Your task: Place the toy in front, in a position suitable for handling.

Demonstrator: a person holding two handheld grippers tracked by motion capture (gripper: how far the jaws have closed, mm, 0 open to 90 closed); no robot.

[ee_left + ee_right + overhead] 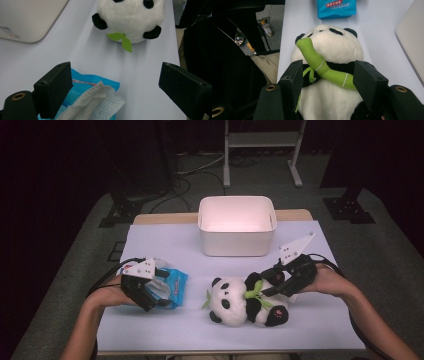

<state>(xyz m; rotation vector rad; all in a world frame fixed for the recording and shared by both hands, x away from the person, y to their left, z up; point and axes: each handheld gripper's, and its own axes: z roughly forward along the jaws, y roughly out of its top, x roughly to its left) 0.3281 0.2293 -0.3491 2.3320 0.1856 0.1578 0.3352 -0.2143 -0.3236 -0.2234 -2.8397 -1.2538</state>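
Left gripper (159, 295), jaws wide, hovers over a blue wipes pack (172, 287) near the table's left edge. Right gripper (267, 287) straddles the panda (245, 302) mid-table, jaws wide. Bare table separates both from the white bin (236, 225).

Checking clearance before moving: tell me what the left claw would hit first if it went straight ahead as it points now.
Probably the blue tissue pack with its white tissue, lying just ahead between the open left claw jaws. Beyond it is bare table, then the white-and-black plush panda; depth is hard to judge.
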